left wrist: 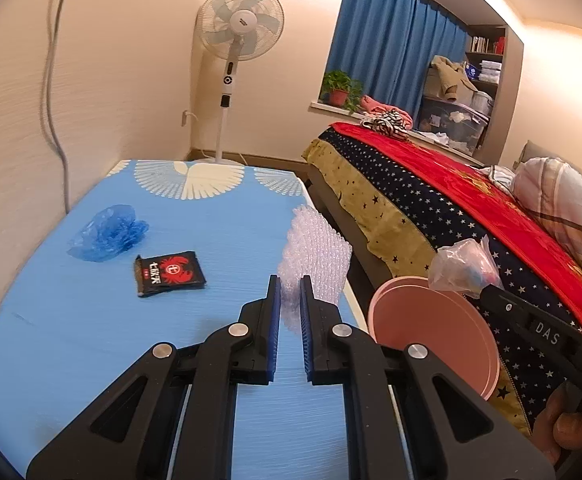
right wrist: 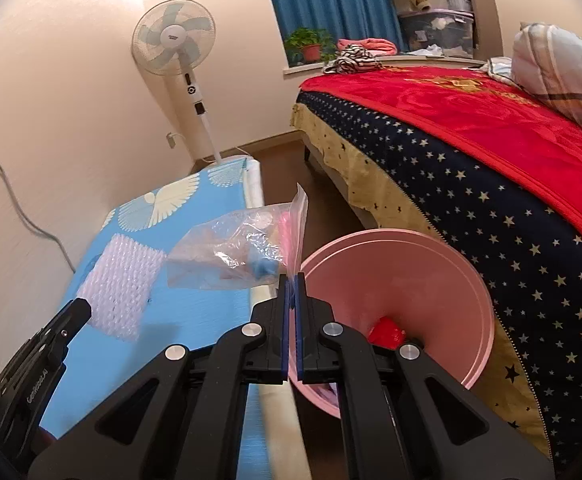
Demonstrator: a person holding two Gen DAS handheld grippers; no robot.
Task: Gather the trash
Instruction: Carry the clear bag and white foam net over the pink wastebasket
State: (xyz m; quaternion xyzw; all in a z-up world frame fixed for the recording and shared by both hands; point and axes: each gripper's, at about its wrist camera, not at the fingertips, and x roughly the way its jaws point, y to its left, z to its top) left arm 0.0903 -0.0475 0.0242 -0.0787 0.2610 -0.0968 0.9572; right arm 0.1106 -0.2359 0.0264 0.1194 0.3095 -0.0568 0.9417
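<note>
Bubble wrap (left wrist: 315, 252) clamped in my left gripper (left wrist: 289, 320), clear bag (right wrist: 243, 252) in my right gripper (right wrist: 292, 300), pink bin (right wrist: 403, 280) holding some; blue plastic (left wrist: 107, 232) and black packet (left wrist: 169, 273) remain mid-left.

A lived-in home bedroom: a bed (right wrist: 491, 184) under a red blanket and a navy star-printed cover fills the right side, with a plaid pillow (right wrist: 563, 68) at its head. Blue curtains (left wrist: 391, 36) hang over a windowsill holding a potted green plant (left wrist: 339, 88) and loose clothes. A white pedestal fan (left wrist: 239, 24) stands in the corner, and shelves (left wrist: 487, 60) carry books and storage boxes.
</note>
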